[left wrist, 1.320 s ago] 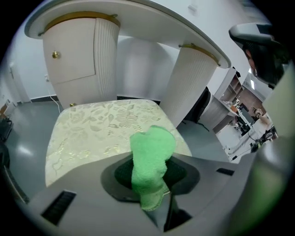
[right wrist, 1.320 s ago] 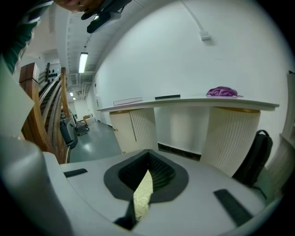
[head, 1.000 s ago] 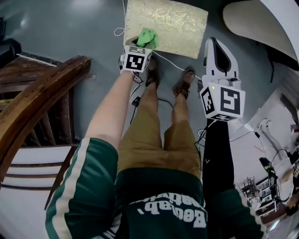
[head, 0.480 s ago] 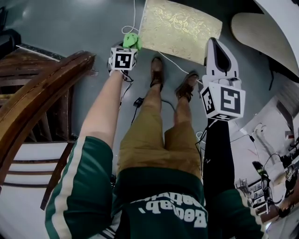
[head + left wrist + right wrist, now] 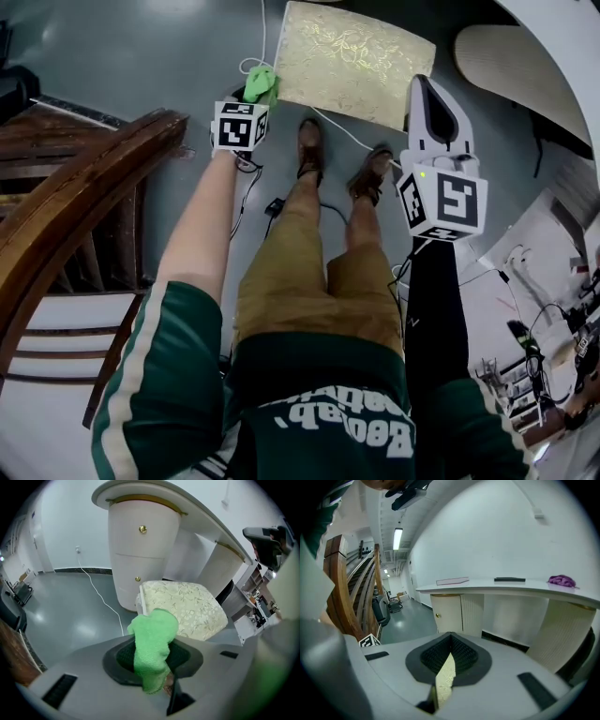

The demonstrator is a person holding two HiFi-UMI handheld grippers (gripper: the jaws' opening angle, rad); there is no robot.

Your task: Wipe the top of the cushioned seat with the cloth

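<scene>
- green cloth (image 5: 152, 644): soft, light microfibre rag, bunches and flops; best held by a gathered fold with a loose end left hanging to drag flat.
- left hand-held gripper (image 5: 253, 92): jaws closed on the cloth, a wad sticks out past the tips.
- cloth now sits over the floor (image 5: 141, 56), just beside the near-left corner of the cushioned seat (image 5: 356, 61), not touching it.
- seat top: padded, patterned fabric; judged to give under pressure, so light strokes are enough.
- right hand-held gripper (image 5: 428, 98): jaws all but together, only a thin slit, nothing in them; hangs near the seat's right edge.
- vs 1.0 s ago: cloth was over the seat's near-left edge, now off it to the left; right hand-held gripper barely moved.
</scene>
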